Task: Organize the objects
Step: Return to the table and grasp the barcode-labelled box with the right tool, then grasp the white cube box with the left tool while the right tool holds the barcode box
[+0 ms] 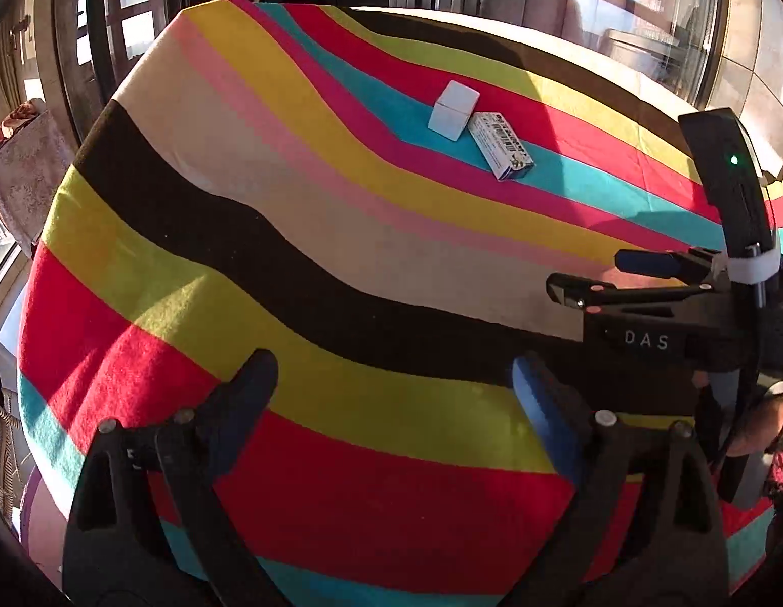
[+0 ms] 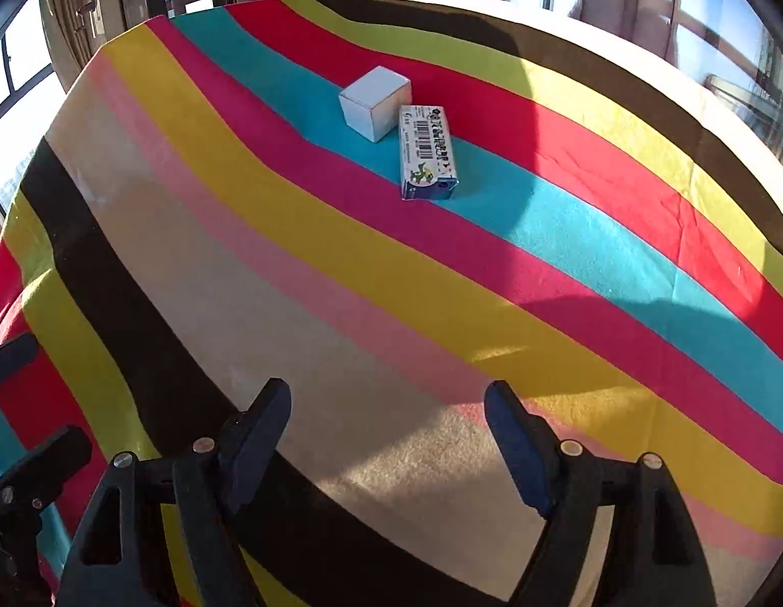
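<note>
**Two boxes side by side, both grippers empty**

A white box (image 2: 375,102) sits on the teal stripe of the striped cloth (image 2: 340,303) that covers the table. Just beside it, on its right as both cameras see it, lies a blue box (image 2: 427,152) with a barcode on top; the two look to be touching or nearly so, and the gap cannot be made out.

The left gripper (image 1: 394,384) hovers over the cloth's near side, well apart from the white box, its jaws wide open with nothing between them. The right gripper (image 2: 388,404) is also well short of the white box, jaws spread and empty. In the left view the right gripper shows at the right edge.
</note>
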`<state>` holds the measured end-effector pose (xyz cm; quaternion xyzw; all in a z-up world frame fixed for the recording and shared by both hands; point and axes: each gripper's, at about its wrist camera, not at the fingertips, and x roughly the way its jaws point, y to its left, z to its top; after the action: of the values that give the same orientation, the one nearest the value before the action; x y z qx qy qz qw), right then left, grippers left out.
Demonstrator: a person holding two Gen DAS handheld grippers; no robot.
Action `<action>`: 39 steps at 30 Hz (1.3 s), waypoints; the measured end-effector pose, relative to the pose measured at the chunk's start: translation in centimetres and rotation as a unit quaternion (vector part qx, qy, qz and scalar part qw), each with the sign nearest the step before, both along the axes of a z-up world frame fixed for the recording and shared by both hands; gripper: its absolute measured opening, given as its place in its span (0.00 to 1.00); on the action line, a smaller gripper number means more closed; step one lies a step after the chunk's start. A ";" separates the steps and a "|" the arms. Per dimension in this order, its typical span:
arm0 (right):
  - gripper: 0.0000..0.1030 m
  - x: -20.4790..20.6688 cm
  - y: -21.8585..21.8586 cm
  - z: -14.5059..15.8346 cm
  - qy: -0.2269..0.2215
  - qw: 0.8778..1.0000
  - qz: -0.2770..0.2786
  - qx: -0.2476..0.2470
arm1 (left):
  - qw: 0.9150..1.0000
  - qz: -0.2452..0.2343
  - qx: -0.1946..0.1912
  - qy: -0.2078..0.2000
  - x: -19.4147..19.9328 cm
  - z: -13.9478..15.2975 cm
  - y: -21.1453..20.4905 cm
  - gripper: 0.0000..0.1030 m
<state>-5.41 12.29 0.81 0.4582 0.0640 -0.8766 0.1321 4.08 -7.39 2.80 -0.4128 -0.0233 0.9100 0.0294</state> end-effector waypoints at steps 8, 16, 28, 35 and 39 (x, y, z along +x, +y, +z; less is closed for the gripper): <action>0.78 -10.5 -0.9 -0.7 -0.008 1.000 -0.022 -0.011 | 0.999 0.022 0.012 -0.036 -2.6 -2.4 -0.3 0.93; 0.34 -13.6 -0.7 -0.4 0.011 1.000 -0.028 -0.007 | 0.999 0.015 0.005 -0.046 -2.8 -2.9 -0.3 0.97; 0.34 -3.2 7.0 -0.7 0.029 0.999 -0.041 -0.013 | 0.996 0.002 -0.084 -0.007 -15.5 -0.9 4.6 0.97; 0.34 -3.4 7.6 -1.0 0.031 0.999 -0.041 -0.014 | 0.989 -0.007 -0.142 0.036 -23.3 -0.4 7.4 0.93; 0.34 -3.3 8.1 -1.1 0.030 0.999 -0.042 -0.019 | 0.994 -0.042 -0.098 0.015 -22.3 -1.2 7.2 0.37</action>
<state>-8.75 20.35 -0.27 0.4318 0.0323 -0.8956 0.1022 -18.23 -0.22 1.60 -0.4003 0.0834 0.9122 0.0273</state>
